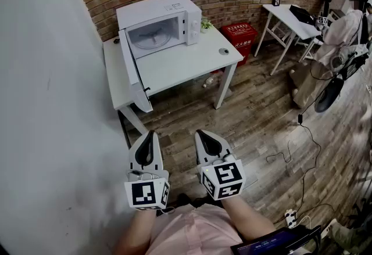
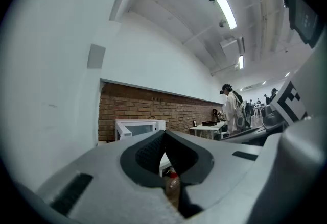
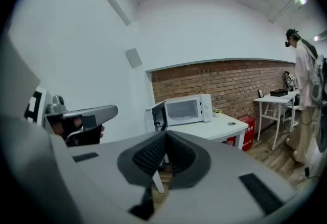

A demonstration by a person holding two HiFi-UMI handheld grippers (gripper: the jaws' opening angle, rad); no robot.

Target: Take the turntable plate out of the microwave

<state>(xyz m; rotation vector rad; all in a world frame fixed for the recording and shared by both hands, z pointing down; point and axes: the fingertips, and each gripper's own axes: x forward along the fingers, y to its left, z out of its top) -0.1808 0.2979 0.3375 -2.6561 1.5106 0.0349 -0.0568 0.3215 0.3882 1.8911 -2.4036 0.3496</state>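
The round turntable plate [image 1: 152, 38] lies flat inside the white microwave [image 1: 157, 10], visible through the open cavity at about 11 o'clock in the head view. The oven's door [image 1: 129, 62] stands swung wide toward 7 o'clock of the cavity, so nothing bars the way in. The microwave sits on a white table [image 1: 186, 65], with a small potted plant [image 1: 205, 25] just beside it at 3 o'clock and a small round object [image 1: 224, 51] near the table's edge at 4 o'clock. A red box [image 1: 239, 33] stands on the floor by the brick wall beyond.

At 6 o'clock, well apart from the table, the left gripper [image 1: 151, 134] and right gripper [image 1: 201, 133] are held side by side over the wooden floor. Each has its jaws pressed together with nothing between them.

The task appears to be at its very start, with the plate untouched. The next move would likely call for closing the gap to the table, parting one gripper's jaws and bringing them level with the plate's near rim. The plate looks thin and smooth, so a firm hold and a slight lift seem needed before it is drawn out.
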